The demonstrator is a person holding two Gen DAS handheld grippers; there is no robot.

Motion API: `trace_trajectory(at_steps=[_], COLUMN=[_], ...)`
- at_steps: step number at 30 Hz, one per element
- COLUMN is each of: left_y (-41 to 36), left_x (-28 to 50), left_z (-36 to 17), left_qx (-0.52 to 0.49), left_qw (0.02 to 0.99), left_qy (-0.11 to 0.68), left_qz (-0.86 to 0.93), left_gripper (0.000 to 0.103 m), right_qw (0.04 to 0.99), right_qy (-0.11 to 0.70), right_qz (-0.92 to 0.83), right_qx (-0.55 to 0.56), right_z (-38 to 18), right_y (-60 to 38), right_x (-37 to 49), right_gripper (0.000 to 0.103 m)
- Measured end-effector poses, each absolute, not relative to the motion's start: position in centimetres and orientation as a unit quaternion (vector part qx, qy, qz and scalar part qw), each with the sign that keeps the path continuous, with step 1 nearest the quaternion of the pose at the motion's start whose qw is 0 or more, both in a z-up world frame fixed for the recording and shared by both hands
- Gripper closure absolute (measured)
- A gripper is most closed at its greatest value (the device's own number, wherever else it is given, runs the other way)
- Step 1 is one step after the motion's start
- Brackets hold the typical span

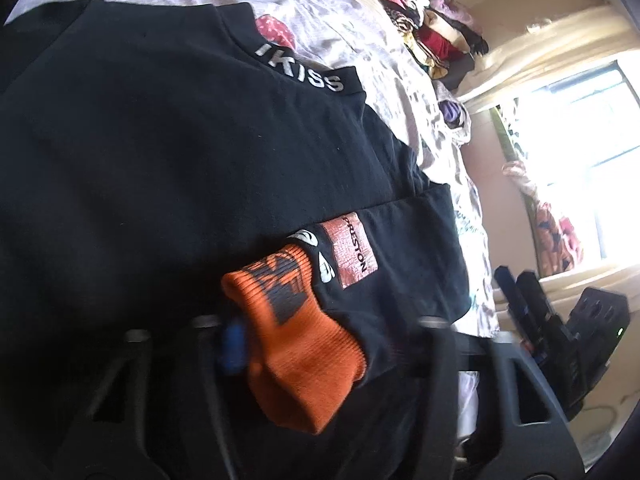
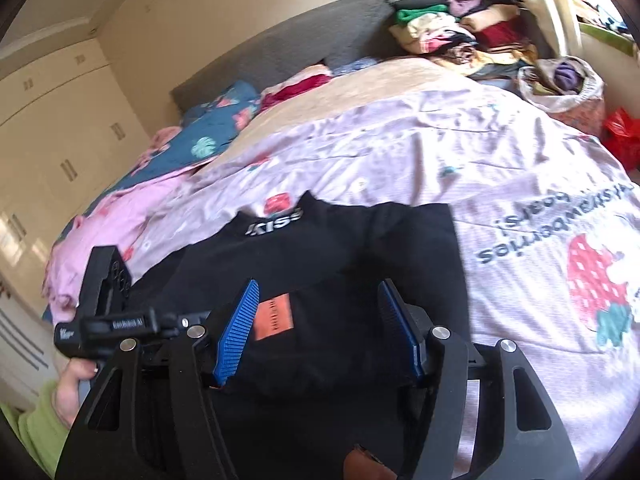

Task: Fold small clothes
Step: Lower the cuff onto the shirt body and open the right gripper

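Note:
A small black sweatshirt with a white-lettered collar, an orange chest patch and orange cuffs lies partly folded on the bed. In the left wrist view my left gripper has its fingers wide apart, with the orange cuff and sleeve bunched between them; one blue pad shows beside the cuff. Whether it clamps the cloth is unclear. In the right wrist view my right gripper is open over the sweatshirt, its blue pads on either side of the patch.
The bed has a pink strawberry-print sheet. Stacks of folded clothes sit at its far corner, with a bag of clothes beside them. A bright window is to the right. White wardrobes stand on the left.

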State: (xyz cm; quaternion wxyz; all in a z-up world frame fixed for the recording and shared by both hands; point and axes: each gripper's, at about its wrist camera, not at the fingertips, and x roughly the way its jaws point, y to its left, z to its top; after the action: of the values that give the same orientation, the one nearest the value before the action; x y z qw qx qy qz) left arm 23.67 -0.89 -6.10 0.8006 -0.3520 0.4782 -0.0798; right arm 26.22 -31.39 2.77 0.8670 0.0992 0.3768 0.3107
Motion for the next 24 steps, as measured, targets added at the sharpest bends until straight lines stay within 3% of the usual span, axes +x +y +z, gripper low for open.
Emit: trace_trajectory(at_steps=[2,7,13,24], left_y=[-1.3,-1.1,-0.7,2.6], left_x=[23.9,23.6,22.7,20.1], left_z=[-5.9,-4.9,1.0,5.8], left_qx=[-0.32,-0.299,-0.246,-0.255], left_qw=[0.814,0.827,0.875,0.901], left_qy=[0.478,0.467,0.406,0.339], left_qz=[-0.077,-0.09,-0.099,-0.089], left_gripper=[0.094,0.096,0.097,0.099], right_qw=[0.871,0.883,0.891,0.89], right_qy=[0.376,0.366,0.355,0.349], right_qz=[0.299,0.266,0.246,0.267], right_qx=[0.106,0.124,0.139,0.123], right_z=[2.8,3.0,3.7,4.3], right_y=[-32.2,-34.6,-35.6,-33.2], right_x=[26.5,27.0,27.1,26.2], right_gripper=[0.042,0.042,0.042,0.042])
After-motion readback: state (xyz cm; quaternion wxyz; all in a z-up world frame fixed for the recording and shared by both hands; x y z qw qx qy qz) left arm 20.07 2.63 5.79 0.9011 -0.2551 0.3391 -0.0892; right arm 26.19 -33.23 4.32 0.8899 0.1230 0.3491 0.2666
